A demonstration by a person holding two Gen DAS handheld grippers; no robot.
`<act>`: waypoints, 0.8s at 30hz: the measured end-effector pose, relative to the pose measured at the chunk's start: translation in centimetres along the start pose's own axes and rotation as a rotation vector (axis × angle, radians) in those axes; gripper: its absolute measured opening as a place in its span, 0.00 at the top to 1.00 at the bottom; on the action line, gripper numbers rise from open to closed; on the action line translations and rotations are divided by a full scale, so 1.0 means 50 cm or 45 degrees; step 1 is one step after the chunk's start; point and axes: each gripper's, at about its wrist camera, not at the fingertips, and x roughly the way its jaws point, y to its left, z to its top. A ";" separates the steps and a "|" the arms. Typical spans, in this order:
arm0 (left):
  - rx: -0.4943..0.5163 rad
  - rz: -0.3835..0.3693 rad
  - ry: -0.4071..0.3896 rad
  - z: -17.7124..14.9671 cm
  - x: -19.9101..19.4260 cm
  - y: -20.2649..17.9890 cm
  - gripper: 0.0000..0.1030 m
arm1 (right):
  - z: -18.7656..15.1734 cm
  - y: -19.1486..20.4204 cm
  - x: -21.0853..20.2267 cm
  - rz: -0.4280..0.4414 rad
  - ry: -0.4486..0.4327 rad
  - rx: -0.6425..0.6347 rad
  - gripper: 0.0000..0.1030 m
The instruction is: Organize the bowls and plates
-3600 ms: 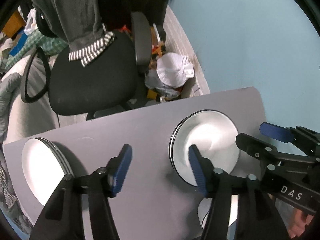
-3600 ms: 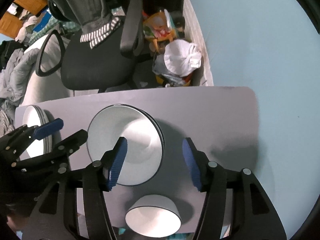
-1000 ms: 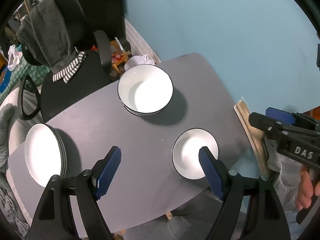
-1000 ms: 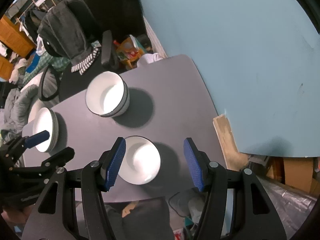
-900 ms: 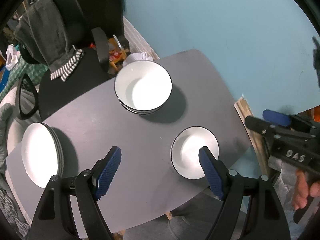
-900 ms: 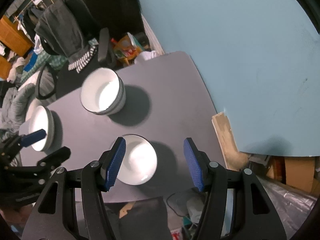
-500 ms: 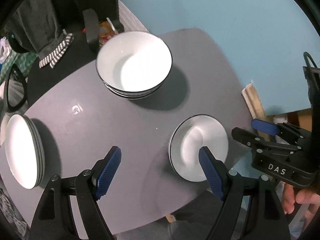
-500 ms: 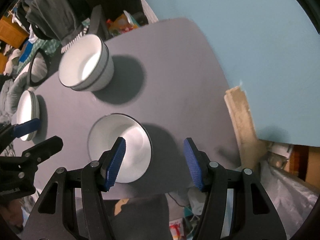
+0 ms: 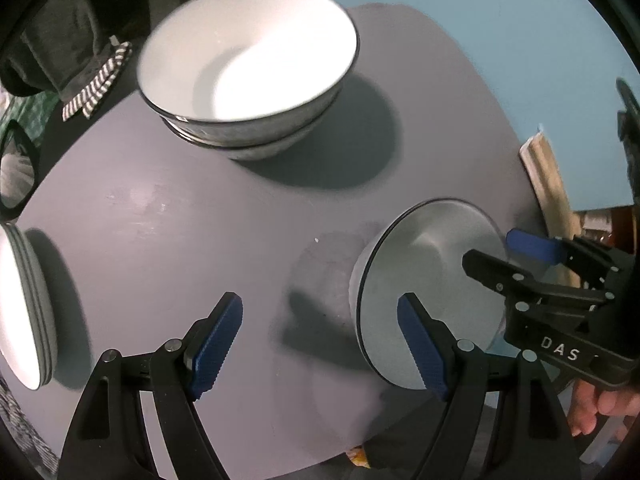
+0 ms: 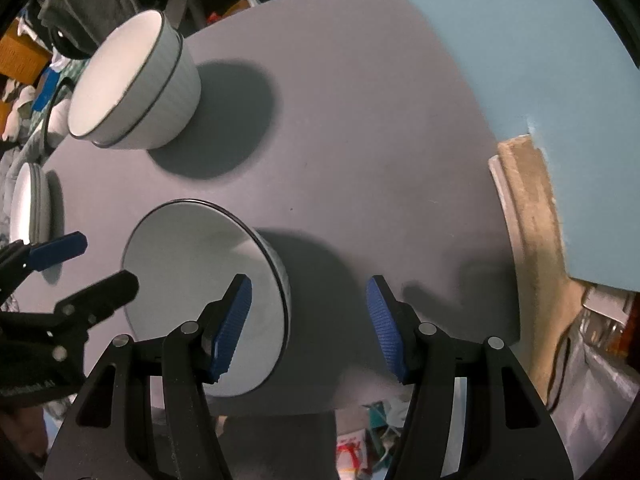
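Note:
A small white bowl [image 9: 428, 280] with a dark rim stands near the front edge of the grey table [image 9: 180, 232]. My left gripper [image 9: 320, 344] hangs open just above it, one blue pad over the bowl's inside and the other over bare table, astride the left rim. My right gripper [image 10: 308, 328] is open too, astride the right rim of the same small bowl [image 10: 192, 264]. Neither touches it. A stack of large white bowls [image 9: 248, 72] sits at the back. A stack of white plates [image 9: 20, 304] sits at the left edge.
An office chair with a grey garment [image 9: 76, 52] stands behind the table. A blue wall [image 10: 500, 40] and a wooden skirting strip [image 10: 528, 216] run along the right. The table's front edge [image 10: 360, 400] lies just under the grippers. A person's hand [image 9: 600, 404] holds the right gripper.
Both grippers have come down toward the small bowl, which now fills more of each view. Their jaws keep the same width. The bowls and plates have not moved.

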 end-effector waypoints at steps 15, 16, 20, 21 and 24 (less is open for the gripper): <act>-0.066 -0.026 0.078 0.003 0.042 -0.002 0.44 | 0.002 -0.014 0.032 0.043 0.031 0.005 0.43; -0.068 -0.034 0.084 0.004 0.045 0.000 0.44 | 0.004 -0.014 0.031 0.046 0.033 0.003 0.46; -0.080 -0.047 0.108 0.002 0.056 0.009 0.55 | 0.004 -0.013 0.027 0.064 0.060 -0.014 0.62; -0.084 -0.052 0.114 0.001 0.058 0.010 0.57 | 0.004 -0.012 0.027 0.073 0.068 -0.021 0.68; -0.091 -0.071 0.129 -0.002 0.065 0.015 0.65 | 0.002 -0.010 0.024 0.093 0.076 -0.036 0.75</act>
